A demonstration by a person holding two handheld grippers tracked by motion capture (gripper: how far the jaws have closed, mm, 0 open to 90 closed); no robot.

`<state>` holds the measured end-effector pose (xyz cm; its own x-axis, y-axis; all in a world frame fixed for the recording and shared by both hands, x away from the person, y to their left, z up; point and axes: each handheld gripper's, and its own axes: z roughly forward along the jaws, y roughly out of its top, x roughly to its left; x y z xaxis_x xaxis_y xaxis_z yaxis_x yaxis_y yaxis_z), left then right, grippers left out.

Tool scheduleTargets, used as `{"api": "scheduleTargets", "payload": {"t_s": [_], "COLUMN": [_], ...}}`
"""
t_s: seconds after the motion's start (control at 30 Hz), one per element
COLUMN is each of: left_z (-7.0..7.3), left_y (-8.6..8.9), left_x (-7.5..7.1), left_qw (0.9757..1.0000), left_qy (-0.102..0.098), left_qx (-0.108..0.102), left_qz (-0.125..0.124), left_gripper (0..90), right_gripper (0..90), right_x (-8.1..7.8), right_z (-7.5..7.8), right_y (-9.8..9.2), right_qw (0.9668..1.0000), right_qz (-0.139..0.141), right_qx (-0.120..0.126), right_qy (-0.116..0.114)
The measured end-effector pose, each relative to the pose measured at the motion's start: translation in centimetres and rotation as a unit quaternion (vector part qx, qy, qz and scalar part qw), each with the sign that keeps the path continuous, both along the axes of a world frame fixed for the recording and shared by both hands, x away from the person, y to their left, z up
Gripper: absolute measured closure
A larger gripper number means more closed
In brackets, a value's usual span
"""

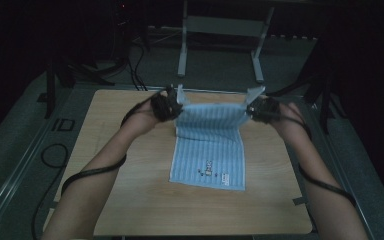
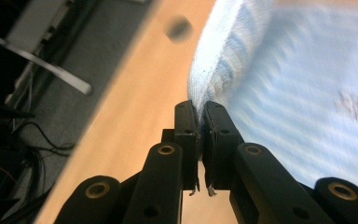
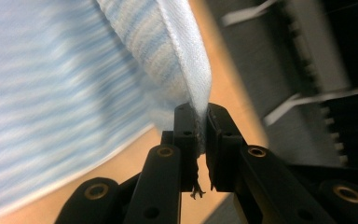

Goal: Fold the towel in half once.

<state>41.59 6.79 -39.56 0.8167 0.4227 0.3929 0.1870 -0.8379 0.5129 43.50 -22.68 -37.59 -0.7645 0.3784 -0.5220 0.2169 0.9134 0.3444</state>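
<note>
Dim room, dark floor with cables and a grey metal frame stand [image 1: 220,30] beyond the far edge. Worktop [image 1: 130,200]: pale wood, rectangular, set on a grey base. Towel [image 1: 210,150]: light blue with fine white stripes, lying lengthwise at mid-worktop, near end flat on the wood, far end lifted clear and stretched between the two grippers. Left hand-held gripper [image 1: 176,102]: jaws clamped together on the towel's far left corner, cloth edge pinched between the pads in the left gripper view [image 2: 199,123]. Right hand-held gripper [image 1: 252,106]: jaws likewise clamped on the far right corner, hem caught between the pads in the right gripper view [image 3: 200,126]. Step in hand, by judgement: a fold, far edge raised to be carried toward the near edge. Next move calls for both corners travelling level and taut, landing square on the near hem. Markings: small dark printed motif and a tag [image 1: 214,172] near the towel's near end, too small to read.
</note>
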Motion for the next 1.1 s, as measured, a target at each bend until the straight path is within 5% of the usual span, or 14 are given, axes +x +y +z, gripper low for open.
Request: {"api": "scheduleTargets", "payload": {"t_s": [0.07, 0.33, 0.4, 0.5, 0.57, 0.87, 1.0, 1.1], "left_z": [-1.6, -5.9, -6.6, -7.4, -7.9, -10.6, -11.2, -10.8], "left_y": [-0.2, -0.9, -0.6, 0.2, 0.6, 0.8, 1.3, 1.8], "left_x": [-1.3, -3.9, -4.5, -5.5, -6.3, -8.5, -8.8, -8.8], "left_qw": [0.9996, 0.9946, 0.9938, 0.9926, 0.9915, 0.9861, 0.9811, 0.9816], "left_qy": [0.014, 0.073, 0.08, 0.095, 0.103, 0.126, 0.156, 0.162], "left_qx": [0.01, 0.045, 0.043, 0.025, 0.018, 0.048, 0.056, 0.044], "left_qz": [-0.02, -0.059, -0.064, -0.072, -0.077, -0.097, -0.1, -0.091], "left_gripper": [85.0, 84.9, 84.8, 84.8, 84.8, 83.0, 70.1, 63.7], "right_gripper": [83.3, 83.3, 83.2, 83.0, 82.9, 77.7, 68.1, 63.2], "right_x": [-1.9, -6.5, -7.6, -9.3, -10.1, -12.8, -14.2, -14.6], "right_z": [-2.4, -8.0, -8.9, -10.6, -11.0, -12.0, -12.6, -12.4], "right_y": [-0.2, -0.5, -0.5, -0.2, -0.2, -0.5, -0.7, -0.9], "right_qw": [0.9994, 0.9936, 0.9917, 0.9882, 0.9864, 0.9847, 0.9791, 0.9751], "right_qz": [0.013, 0.027, 0.033, 0.051, 0.056, 0.053, 0.062, 0.056], "right_qx": [-0.019, -0.012, 0.002, -0.011, -0.006, 0.001, -0.002, 0.003], "right_qy": [0.027, 0.109, 0.124, 0.144, 0.154, 0.166, 0.194, 0.214]}}
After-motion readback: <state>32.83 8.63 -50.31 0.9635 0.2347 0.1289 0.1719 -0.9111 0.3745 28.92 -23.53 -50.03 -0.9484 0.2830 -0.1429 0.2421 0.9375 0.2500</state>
